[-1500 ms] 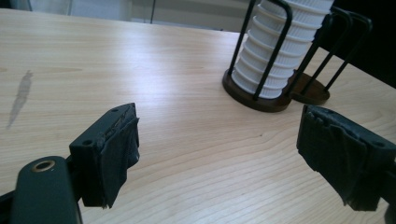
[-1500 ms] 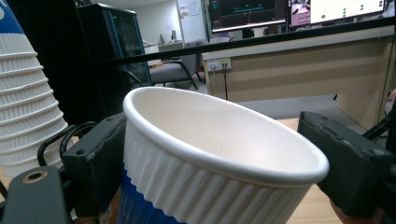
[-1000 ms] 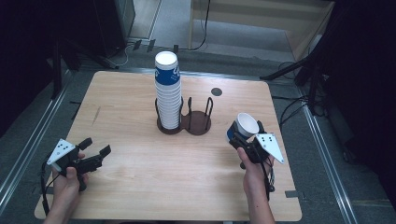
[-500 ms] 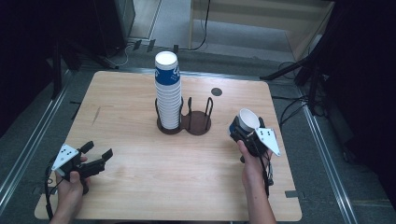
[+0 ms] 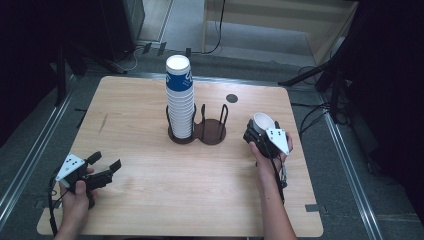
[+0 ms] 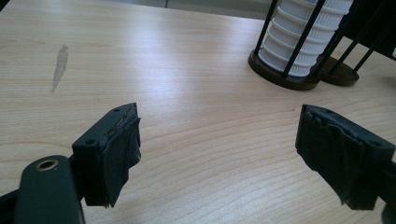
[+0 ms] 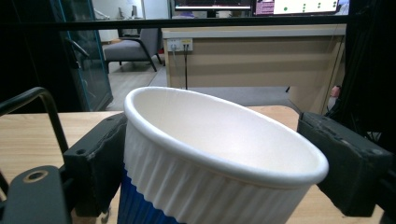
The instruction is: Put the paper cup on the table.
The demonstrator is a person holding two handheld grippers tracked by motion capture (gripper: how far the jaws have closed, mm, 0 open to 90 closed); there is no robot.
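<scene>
A tall stack of white ribbed paper cups [image 5: 179, 100] with a blue band on top stands in the left ring of a black wire holder [image 5: 214, 134]; its right ring is empty. My right gripper [image 5: 256, 134] is shut on a single white and blue cup [image 5: 263, 121], tilted, just right of the holder. In the right gripper view the cup [image 7: 219, 135] sits between both jaws of that gripper [image 7: 212, 163]. My left gripper [image 5: 106, 161] is near the table's front left corner, open and empty. In the left gripper view the gripper [image 6: 219, 144] faces the stack [image 6: 299, 42].
The wooden table [image 5: 150, 200] has a small dark round spot [image 5: 231, 98] behind the holder and a faint stain [image 6: 59, 65] on the left. Metal rails and cables run along the floor on both sides.
My right gripper has carried the cup a little farther from the person, closer to the holder's empty ring. The left gripper has stayed where it was.
</scene>
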